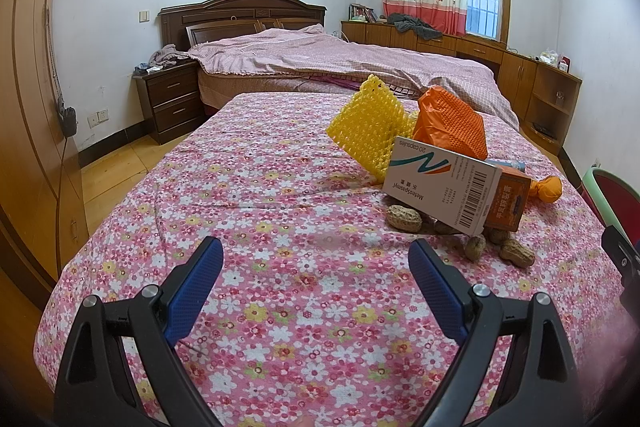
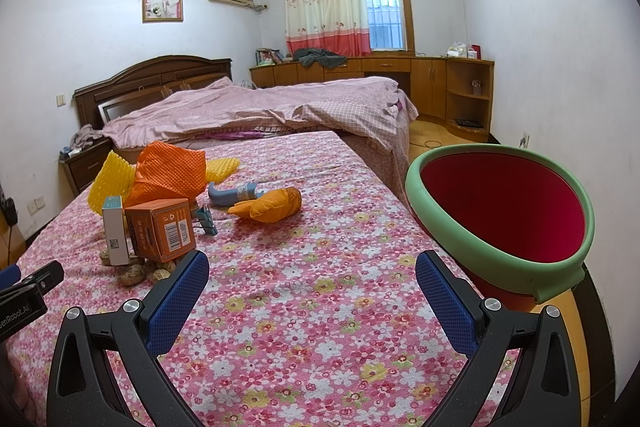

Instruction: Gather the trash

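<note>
Because nothing has been picked up yet, the left gripper (image 1: 316,259) and right gripper (image 2: 312,273) both hang wide apart over the flowery bed (image 2: 320,307), with the trash pile (image 2: 160,211) near the red bin (image 2: 500,211).

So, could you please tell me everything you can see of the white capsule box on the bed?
The white capsule box is a flat cardboard carton, white with a teal band, a teal-and-orange swoosh, a barcode, and print reading "20 capsules" and "Meteospasmyl", upside down in the left wrist view. It looks closed and undamaged. It stands tilted on a long edge atop peanuts, leaning against the orange box, in front of the yellow foam net. Neither gripper touches it.
</note>
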Demonstrator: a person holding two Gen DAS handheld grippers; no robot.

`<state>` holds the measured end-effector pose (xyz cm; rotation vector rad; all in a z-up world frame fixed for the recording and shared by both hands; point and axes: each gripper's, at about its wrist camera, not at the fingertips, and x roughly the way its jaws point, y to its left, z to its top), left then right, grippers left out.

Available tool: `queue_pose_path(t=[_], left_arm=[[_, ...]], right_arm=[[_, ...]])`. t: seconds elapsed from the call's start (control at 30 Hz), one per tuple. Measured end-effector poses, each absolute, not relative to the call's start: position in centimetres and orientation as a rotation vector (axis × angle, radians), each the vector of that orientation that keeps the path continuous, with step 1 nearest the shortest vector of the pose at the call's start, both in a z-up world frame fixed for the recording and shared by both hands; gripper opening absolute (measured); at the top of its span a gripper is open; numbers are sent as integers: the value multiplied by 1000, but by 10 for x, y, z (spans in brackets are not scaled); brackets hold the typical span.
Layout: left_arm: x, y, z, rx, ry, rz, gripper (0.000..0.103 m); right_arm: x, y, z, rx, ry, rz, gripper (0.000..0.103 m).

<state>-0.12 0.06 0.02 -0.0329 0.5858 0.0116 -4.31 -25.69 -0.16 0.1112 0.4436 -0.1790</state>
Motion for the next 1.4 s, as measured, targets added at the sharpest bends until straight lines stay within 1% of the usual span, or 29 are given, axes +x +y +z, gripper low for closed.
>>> queue_pose_path(t=[0.77,1.0,1.17,1.3,1.4], left_arm=[[-1,0,-2,-35,585,11,94],[0,7,9,-39,594,1,94],[21,9,23,-39,620,-37,94],[44,11,34,-63,650,-63,94],[63,13,46,-60,633,-49,94]], right_arm=[[-46,-258,-2,113,445,-178,102],[-36,-256,0,116,502,-156,102],[-30,-271,3,156,541,-137,102],[-23,-280,13,172,537,-142,102],[-17,-286,20,178,536,-142,102]])
